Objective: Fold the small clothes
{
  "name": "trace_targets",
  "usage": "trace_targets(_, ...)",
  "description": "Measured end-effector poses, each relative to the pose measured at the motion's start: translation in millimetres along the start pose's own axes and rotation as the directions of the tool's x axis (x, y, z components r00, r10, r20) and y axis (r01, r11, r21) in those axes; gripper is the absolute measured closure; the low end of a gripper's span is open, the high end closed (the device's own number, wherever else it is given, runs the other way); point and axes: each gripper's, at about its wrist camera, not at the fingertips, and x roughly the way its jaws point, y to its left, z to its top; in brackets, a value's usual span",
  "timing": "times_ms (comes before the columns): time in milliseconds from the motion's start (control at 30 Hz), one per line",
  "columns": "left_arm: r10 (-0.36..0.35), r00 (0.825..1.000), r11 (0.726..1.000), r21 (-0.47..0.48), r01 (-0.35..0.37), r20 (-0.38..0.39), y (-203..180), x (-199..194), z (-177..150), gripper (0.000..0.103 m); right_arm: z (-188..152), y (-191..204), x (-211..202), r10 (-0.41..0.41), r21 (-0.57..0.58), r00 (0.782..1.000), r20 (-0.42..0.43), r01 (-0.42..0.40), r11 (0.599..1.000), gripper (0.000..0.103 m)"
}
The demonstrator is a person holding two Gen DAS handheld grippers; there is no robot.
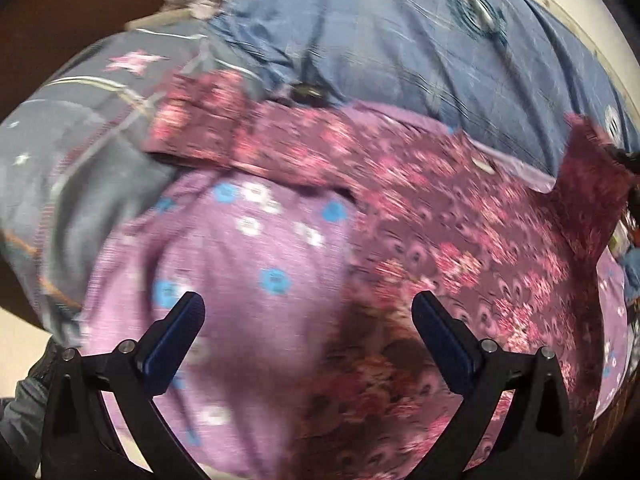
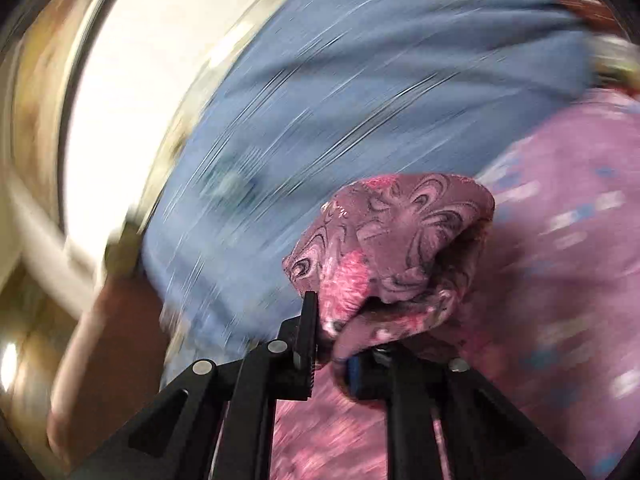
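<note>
A maroon garment [image 1: 420,208] with pink flowers lies spread across a lilac sheet [image 1: 248,248] printed with blue and white flowers. My left gripper [image 1: 308,300] hovers just above the sheet and the garment's near edge, open, with nothing between its fingers. In the right wrist view, my right gripper [image 2: 332,332] is shut on a bunched corner of the maroon garment [image 2: 400,248], which bulges over the jaws and hides the right finger. In the left wrist view that corner [image 1: 592,168] stands raised at the far right. Both views are blurred.
A blue quilt [image 1: 400,40] lies beyond the garment, also seen as the blue quilt [image 2: 360,80] in the right wrist view. Grey star-print bedding [image 1: 80,140] is heaped at the left. A pale wall [image 2: 132,80] borders the bed.
</note>
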Motion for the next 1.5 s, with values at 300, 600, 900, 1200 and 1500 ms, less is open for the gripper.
trace_targets(300, 0.016, 1.0, 0.992, -0.124, -0.015, 0.01, 45, -8, 6, 0.0, -144, 18, 94, -0.178, -0.207, 0.908, -0.38, 0.103, 0.973, 0.029)
trace_targets(600, -0.143, 0.989, 0.989, 0.039, 0.144, -0.028, -46, 35, 35, 0.0, -143, -46, 75, -0.095, -0.055, 0.968, -0.232, 0.085, 0.995, 0.05)
trace_targets(900, -0.021, 0.993, 0.94, 0.339, -0.02, 0.116, -147, 74, 32, 0.007, -111, -57, 66, 0.014, 0.061, 0.989, -0.146, -0.005, 0.998, 0.051)
trace_targets(1200, -0.038, 0.978, 0.887, 0.458, -0.061, 0.205, -125, 66, 77, 0.098, -108, -57, 57, -0.021, 0.026, 0.993, -0.12, 0.025, 0.999, 0.051)
trace_targets(1500, 0.127, 0.968, 0.849, 0.482, -0.218, 0.215, -36, 47, 93, 0.007, -121, -42, 74, -0.045, -0.052, 0.978, -0.204, 0.035, 0.998, 0.049)
